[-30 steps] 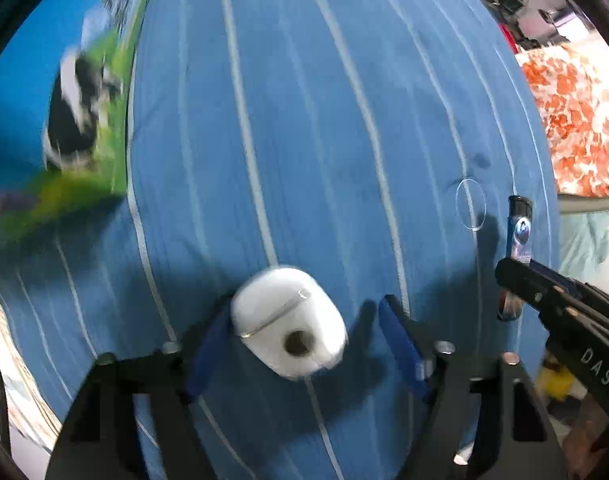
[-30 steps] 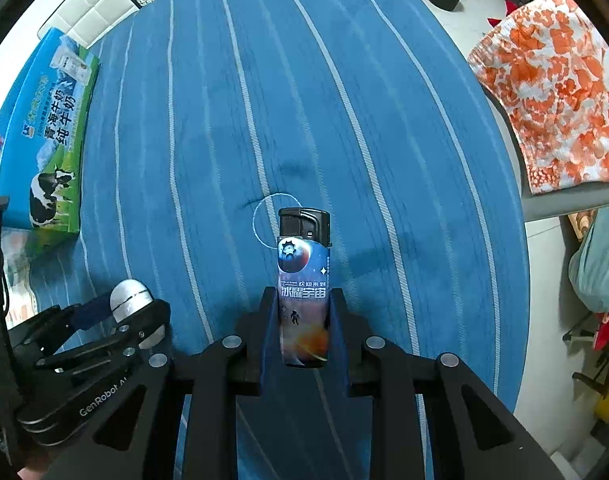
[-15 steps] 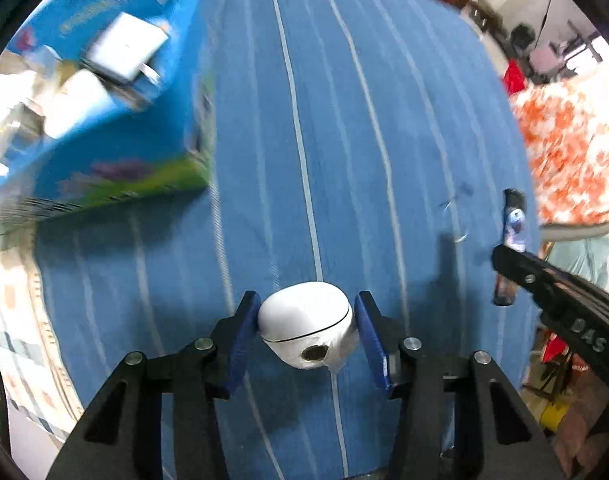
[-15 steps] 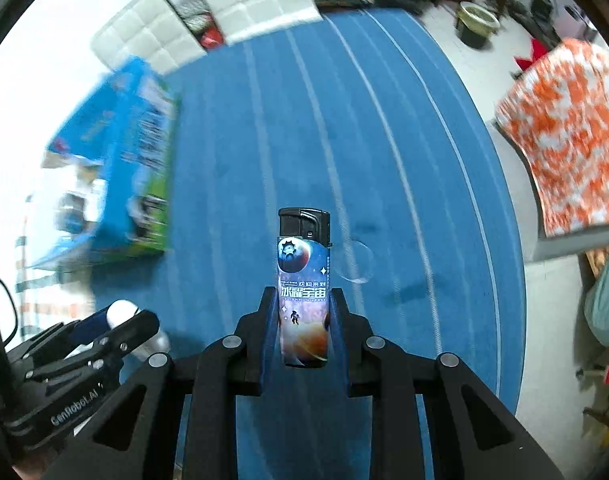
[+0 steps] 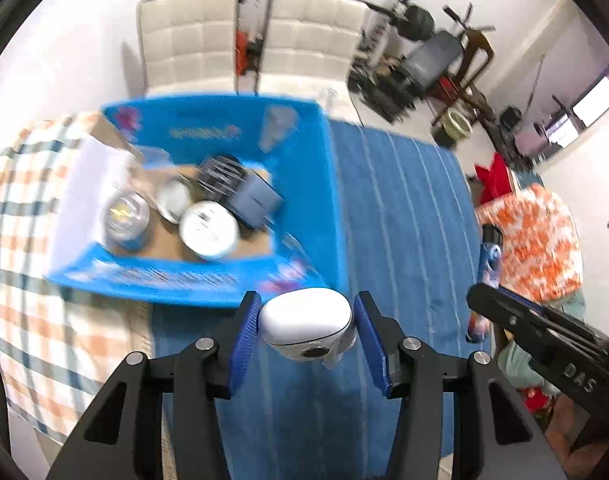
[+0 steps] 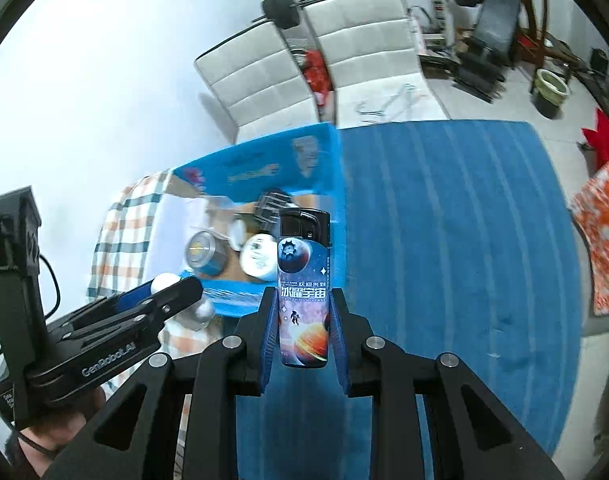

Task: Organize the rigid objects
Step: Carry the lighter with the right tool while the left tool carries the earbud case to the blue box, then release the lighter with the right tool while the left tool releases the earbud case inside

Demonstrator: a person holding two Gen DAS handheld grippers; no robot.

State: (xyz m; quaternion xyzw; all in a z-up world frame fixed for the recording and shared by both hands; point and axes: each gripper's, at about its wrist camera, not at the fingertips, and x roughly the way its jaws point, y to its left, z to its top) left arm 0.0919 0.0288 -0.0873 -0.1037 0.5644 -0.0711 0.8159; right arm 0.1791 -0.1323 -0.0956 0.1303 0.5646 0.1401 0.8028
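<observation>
Both tools are loaded and raised above the blue striped desk [image 5: 404,208]: the left tool [image 5: 306,322] is clamped on a white earbud case [image 5: 306,318], the right tool [image 6: 302,322] on an upright lighter [image 6: 303,288] printed with planets. An open blue box [image 5: 316,184], already holding tins and a dark block, sits just ahead of both, so the carry step looks underway. Next, each tool should travel over the box opening, lower inside its walls, then let go without knocking the contents.

White wall [image 6: 104,60], two quilted white chairs [image 5: 192,48], blue striped tablecloth [image 6: 444,220].
</observation>
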